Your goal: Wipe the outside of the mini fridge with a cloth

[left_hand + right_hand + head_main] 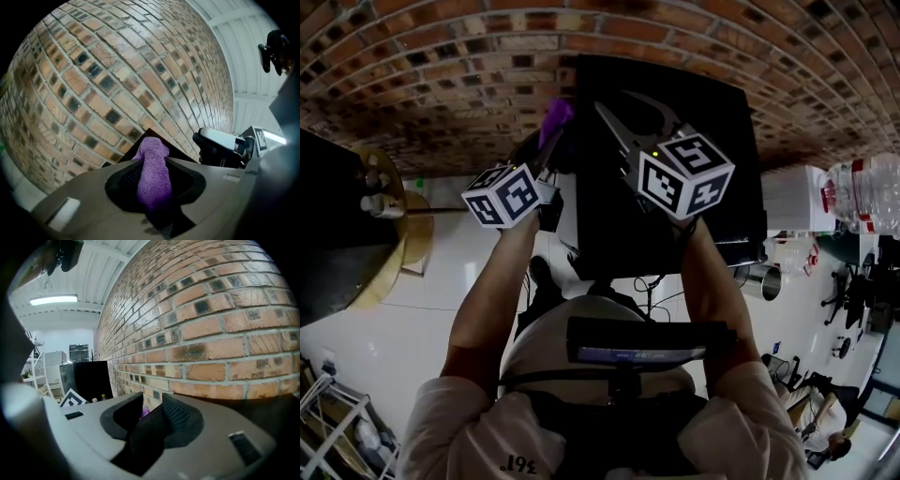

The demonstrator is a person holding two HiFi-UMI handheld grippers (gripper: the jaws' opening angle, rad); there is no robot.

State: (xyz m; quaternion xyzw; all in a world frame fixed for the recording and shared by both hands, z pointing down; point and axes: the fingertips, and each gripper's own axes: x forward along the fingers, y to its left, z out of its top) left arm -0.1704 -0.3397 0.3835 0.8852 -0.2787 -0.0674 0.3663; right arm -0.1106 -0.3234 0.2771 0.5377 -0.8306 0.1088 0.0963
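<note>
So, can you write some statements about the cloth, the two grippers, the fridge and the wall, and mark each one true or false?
1. The left gripper holds the purple cloth. True.
2. The wall behind the fridge is smooth and white. False: it is a brick wall.
3. The fridge is black. True.
4. The right gripper holds a second cloth. False: its fingers stand slightly apart with nothing between them.
</note>
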